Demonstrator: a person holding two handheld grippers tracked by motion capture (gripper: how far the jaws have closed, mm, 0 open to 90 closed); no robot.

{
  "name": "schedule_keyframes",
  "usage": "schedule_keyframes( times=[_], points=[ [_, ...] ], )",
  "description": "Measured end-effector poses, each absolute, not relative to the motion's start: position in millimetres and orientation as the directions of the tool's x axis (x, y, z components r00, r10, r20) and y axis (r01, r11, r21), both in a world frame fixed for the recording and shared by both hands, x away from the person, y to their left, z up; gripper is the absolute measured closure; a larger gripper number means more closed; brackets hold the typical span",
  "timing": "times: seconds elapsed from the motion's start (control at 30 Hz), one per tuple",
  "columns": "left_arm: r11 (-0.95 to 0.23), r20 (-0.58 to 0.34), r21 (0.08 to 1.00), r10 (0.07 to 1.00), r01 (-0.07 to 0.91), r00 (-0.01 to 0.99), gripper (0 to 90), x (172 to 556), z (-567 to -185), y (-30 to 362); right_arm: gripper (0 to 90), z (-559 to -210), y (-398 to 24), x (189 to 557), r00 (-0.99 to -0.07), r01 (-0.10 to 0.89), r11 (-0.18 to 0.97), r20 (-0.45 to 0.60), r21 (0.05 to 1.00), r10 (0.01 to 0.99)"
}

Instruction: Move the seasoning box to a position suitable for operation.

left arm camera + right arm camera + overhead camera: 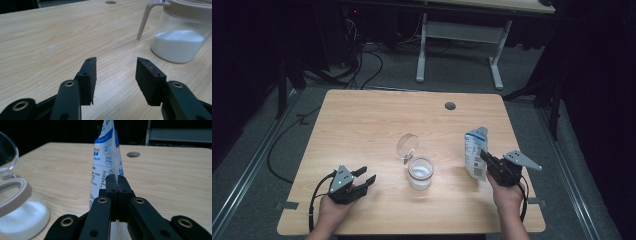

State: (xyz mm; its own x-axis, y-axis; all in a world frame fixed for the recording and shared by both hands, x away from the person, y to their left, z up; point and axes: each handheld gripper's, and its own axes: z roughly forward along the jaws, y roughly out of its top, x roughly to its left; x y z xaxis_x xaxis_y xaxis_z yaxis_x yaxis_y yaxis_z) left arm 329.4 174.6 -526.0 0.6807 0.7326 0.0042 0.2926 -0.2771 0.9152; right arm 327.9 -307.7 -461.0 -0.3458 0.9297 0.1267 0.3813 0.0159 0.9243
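Right gripper [117,178] jaws pinch thin glossy pouch [106,157]; left gripper [116,68] jaws apart, empty; clear jar [420,173], white powder, probably sugar.

High view: looks forward and down from above the person's side, taking in the whole table [377,115] and the floor beyond.
Left gripper view: sits low over the tabletop, looking along its own jaws, with the jar [180,37] close at the right edge.
Right gripper view: also low, looking along its jaws at the bag [106,162] right in front, the far table edge behind.
Shared: the jar [420,173] [21,212] and the tabletop's round hole [450,106] [110,2] [133,154] appear in all three.
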Motion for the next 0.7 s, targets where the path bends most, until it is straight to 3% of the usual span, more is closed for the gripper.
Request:
schedule_keyframes(
  times=[0.33,0.7],
  points=[
    [-0.283,0.03,0.919,0.743,0.273,0.668,51.6,321.8,-522.9,168.0,90.0,-482.4,-312.8,330.1,-0.343,0.276,-0.052,0.149,0.96,0.927],
    [-0.24,-0.01,0.926,0.755,0.291,0.656,51.6,318.3,-525.0,170.7,90.0,-486.7,-319.9,333.2,-0.336,0.249,-0.046,0.131,0.967,0.933]
  ],
)
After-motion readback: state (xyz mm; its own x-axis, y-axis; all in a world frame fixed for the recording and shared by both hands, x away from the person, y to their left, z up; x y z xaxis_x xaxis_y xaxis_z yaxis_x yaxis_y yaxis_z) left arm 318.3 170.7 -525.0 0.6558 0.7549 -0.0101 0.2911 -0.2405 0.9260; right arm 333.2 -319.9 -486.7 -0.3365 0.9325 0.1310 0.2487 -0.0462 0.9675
